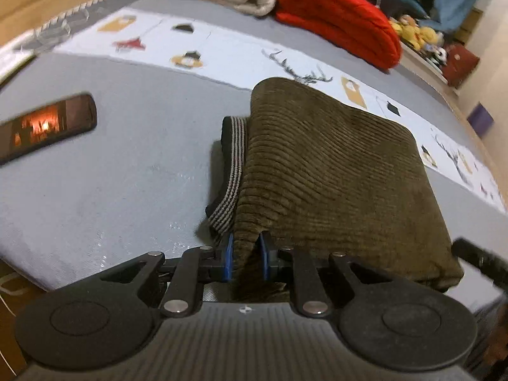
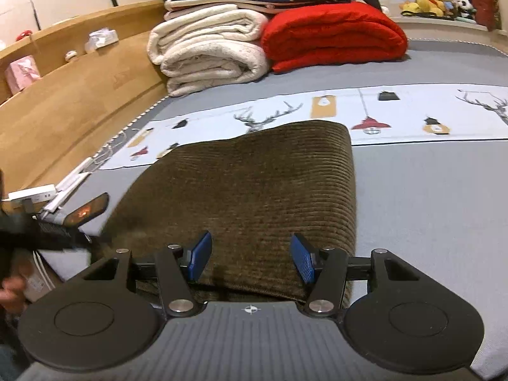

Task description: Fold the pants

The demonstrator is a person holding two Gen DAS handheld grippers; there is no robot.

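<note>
A grey bed cover [image 1: 95, 174] with a pale printed band of deer and lamps carries the olive corduroy pants [image 1: 333, 171], folded into a thick rectangle near its front edge, with a folded red blanket [image 2: 333, 35] and a cream blanket [image 2: 209, 47] stacked beyond. Only the left wrist view shows the striped waistband [image 1: 233, 165] poking out at the fold's left side and a lit phone [image 1: 47, 127] lying flat well apart from the pants — its screen too blurred to read. The left gripper [image 1: 247, 258] pinches a fold of the corduroy between blue pads [image 1: 229, 254], while the right gripper [image 2: 250, 258] hovers at the near edge with jaws spread, touching nothing.
</note>
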